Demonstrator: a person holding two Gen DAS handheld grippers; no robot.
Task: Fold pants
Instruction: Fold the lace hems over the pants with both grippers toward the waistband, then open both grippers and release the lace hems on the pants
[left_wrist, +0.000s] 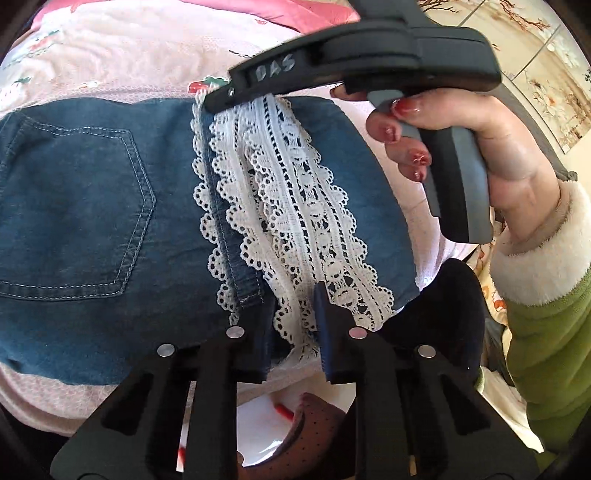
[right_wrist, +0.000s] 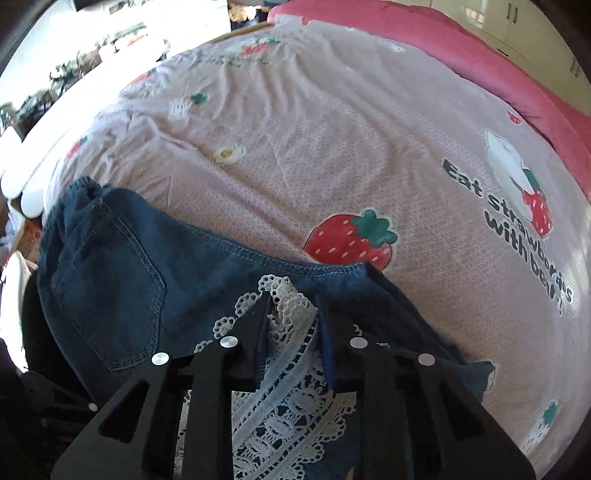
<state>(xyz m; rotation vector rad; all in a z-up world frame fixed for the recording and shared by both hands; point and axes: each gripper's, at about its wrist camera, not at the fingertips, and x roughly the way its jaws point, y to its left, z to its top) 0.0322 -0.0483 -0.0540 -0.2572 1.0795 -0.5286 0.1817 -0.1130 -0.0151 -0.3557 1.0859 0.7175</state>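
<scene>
Both grippers are gripping the lace hem at opposite ends, with the pants stretching away to the left.

The denim pants (left_wrist: 92, 206) are lying on the strawberry-print bed (right_wrist: 332, 147), back pocket up, legs doubled over so the white lace hem (left_wrist: 295, 206) is running as a long band from one gripper to the other. The left gripper (left_wrist: 291, 332) is pinching the near end of that band; the right gripper (right_wrist: 291, 321), held by the right hand (left_wrist: 461, 147), is pinching the far end. The waistband is lying off to the left of both, so the next fold probably carries the hem that way, both ends moving evenly.
</scene>
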